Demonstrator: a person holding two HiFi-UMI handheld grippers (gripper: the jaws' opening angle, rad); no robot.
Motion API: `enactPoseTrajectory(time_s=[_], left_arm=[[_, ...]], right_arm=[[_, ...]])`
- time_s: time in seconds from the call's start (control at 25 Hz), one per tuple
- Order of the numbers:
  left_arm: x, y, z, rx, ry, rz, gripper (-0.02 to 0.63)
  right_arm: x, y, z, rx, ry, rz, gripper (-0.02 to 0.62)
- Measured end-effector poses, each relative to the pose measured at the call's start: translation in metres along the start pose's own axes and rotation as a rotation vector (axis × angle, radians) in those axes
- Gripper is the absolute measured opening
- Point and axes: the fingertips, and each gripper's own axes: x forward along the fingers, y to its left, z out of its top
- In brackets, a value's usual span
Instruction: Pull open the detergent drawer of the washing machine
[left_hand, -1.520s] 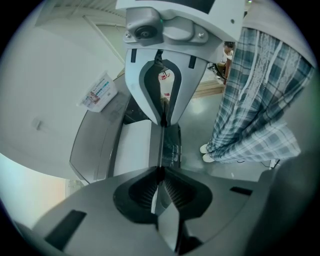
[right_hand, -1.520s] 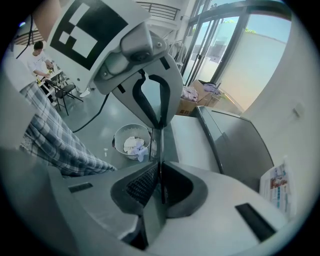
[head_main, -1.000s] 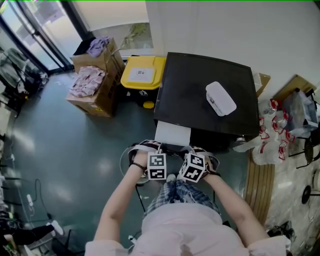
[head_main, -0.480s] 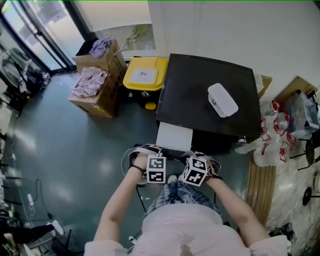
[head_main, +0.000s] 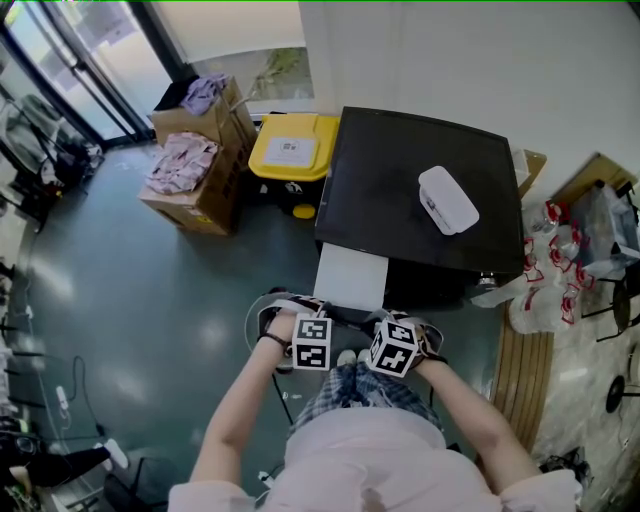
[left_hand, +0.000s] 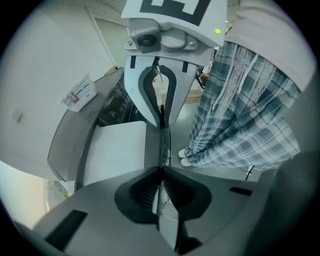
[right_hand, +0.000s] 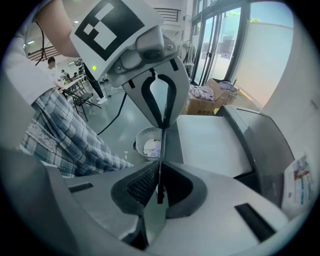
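Note:
The washing machine (head_main: 400, 190) has a black top, and its white detergent drawer (head_main: 351, 277) sticks out of the front toward me. My left gripper (head_main: 318, 320) and right gripper (head_main: 386, 324) sit side by side at the drawer's near end, under their marker cubes. In the left gripper view, the left gripper (left_hand: 161, 147) is shut on the thin front panel of the drawer (left_hand: 117, 150). The right gripper view shows the right gripper (right_hand: 161, 146) shut on the same panel, with the drawer (right_hand: 210, 145) running away behind it.
A white box (head_main: 447, 199) lies on the machine's top. A yellow-lidded bin (head_main: 288, 150) and cardboard boxes of clothes (head_main: 195, 170) stand to the left. Plastic bags (head_main: 545, 285) lie to the right. A wire basket (right_hand: 148, 143) sits on the floor below the drawer, by my legs.
Both grippers have moved back toward me, and the white drawer has slid further out of the machine with them.

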Motion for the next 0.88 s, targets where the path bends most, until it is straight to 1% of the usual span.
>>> enactPoseTrajectory(time_s=[0.12, 0.32, 0.56, 0.72, 0.88], left_arm=[[-0.001, -0.012, 0.0, -0.003, -0.013, -0.022, 0.054], [-0.002, -0.031, 0.0, -0.013, -0.031, -0.04, 0.052], [0.003, -0.038, -0.001, -0.019, -0.026, -0.027, 0.054], [0.002, -0.038, -0.002, -0.046, -0.049, -0.027, 0.054], [0.001, -0.037, 0.0, -0.069, -0.061, -0.044, 0.055]], right_arm=[[-0.001, 0.014, 0.003, -0.006, -0.01, 0.036, 0.047], [0.003, 0.033, 0.0, -0.004, -0.005, 0.061, 0.046], [0.008, 0.037, -0.003, 0.011, -0.01, 0.061, 0.046], [0.008, 0.039, -0.002, 0.021, -0.018, 0.06, 0.046], [0.008, 0.039, -0.003, 0.003, -0.01, 0.06, 0.049]])
